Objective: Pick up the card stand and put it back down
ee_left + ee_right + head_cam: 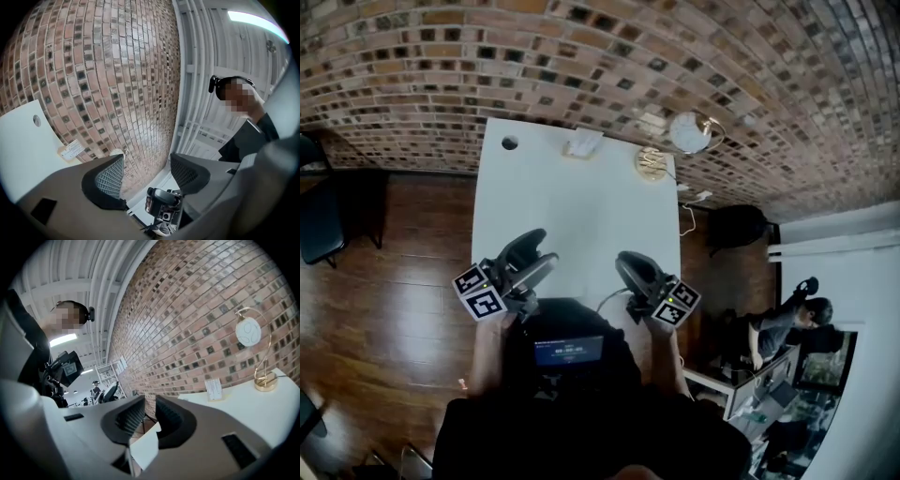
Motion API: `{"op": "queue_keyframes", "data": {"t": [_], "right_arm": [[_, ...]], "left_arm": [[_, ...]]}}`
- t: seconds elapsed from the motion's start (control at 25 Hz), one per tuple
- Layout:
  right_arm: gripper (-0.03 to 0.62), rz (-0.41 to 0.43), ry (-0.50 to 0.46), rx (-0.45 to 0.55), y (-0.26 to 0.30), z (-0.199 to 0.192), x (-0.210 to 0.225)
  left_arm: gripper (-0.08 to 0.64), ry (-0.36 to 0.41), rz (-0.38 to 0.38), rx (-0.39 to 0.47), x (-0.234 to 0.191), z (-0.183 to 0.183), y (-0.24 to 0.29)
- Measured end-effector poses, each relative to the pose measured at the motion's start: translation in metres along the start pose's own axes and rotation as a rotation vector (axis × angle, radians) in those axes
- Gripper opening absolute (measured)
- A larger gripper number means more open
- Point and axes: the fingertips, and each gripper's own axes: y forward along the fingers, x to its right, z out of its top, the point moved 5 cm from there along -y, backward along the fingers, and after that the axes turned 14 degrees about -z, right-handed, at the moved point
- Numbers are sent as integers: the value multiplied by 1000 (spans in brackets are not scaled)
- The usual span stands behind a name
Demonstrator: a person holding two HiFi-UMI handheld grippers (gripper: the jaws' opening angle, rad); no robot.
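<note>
Looking down on it now: the brick wall (581, 56) fills the back, and the white table (581, 216) runs from it toward the person. Both grippers are held at the table's near end, close to the body. The left gripper (146, 164) has its jaws spread wide, with only air between them. The right gripper (151, 405) has its jaws drawn close together, a slim gap showing, and nothing is pinched between the pads. The lamp (652, 161) stands at the far right of the table, by the wall. And there's the card stand (583, 142), upright at the far edge, just left of the lamp and well apart from both grippers. In the right gripper view it sits ahead and right of the jaws. In the left gripper view it sits off to their left.
</note>
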Motion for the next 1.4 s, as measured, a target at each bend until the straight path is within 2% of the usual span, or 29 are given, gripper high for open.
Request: {"op": "queue_keyframes", "data": {"t": [0.16,0.36,0.52,0.68,0.92,1.0,1.08,1.16,1.24,1.4], "right_arm": [[78,34,6,12,2,0,31],[77,83,23,47,5,10,77],[78,117,60,89,2,20,123],[78,161,99,84,10,14,157],[78,194,35,55,36,18,194],[90,181,11,42,48,16,206],[139,138,-23,14,66,12,223],[240,84,-72,-27,91,8,242],[259,50,-122,-63,122,5,258],[259,22,-211,-93,192,1,286]], "left_arm": [[298,32,36,-9,-5,-4,11],[298,52,129,-12,-15,-12,29],[298,71,192,-53,-24,-22,62],[298,84,279,-103,-28,-31,87],[298,64,363,-134,-44,-47,103],[298,56,365,-142,-50,-47,107],[298,45,357,-149,-57,-46,110],[298,28,351,-150,-64,-45,110],[298,19,349,-151,-68,-41,107],[298,11,373,-146,-70,-30,94]]}}
